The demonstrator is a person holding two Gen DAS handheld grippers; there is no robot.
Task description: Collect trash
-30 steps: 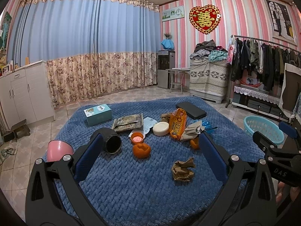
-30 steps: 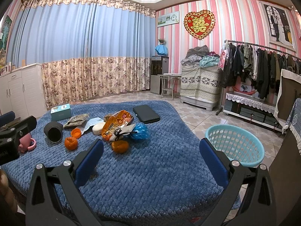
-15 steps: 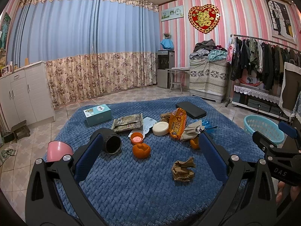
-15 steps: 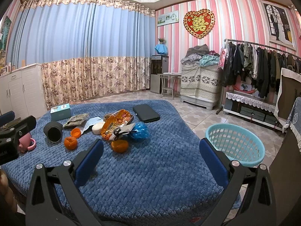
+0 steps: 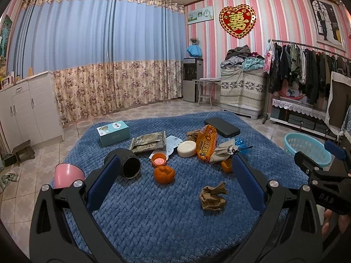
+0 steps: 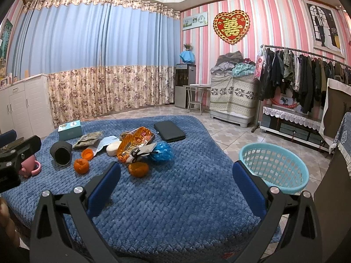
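Left tongs (image 5: 175,171) gape empty above a blue-blanketed surface (image 5: 153,219); crumpled brown paper (image 5: 212,196) lies between them, long axis pointing away. Bare blanket fronts the equally wide, empty right tongs (image 6: 176,173). A basket (image 6: 274,166) sits beyond the right edge.

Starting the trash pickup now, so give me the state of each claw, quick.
Left claw: open, holding nothing, above the blue blanket.
Right claw: open, holding nothing, above the same blanket, with the basket off to its right.
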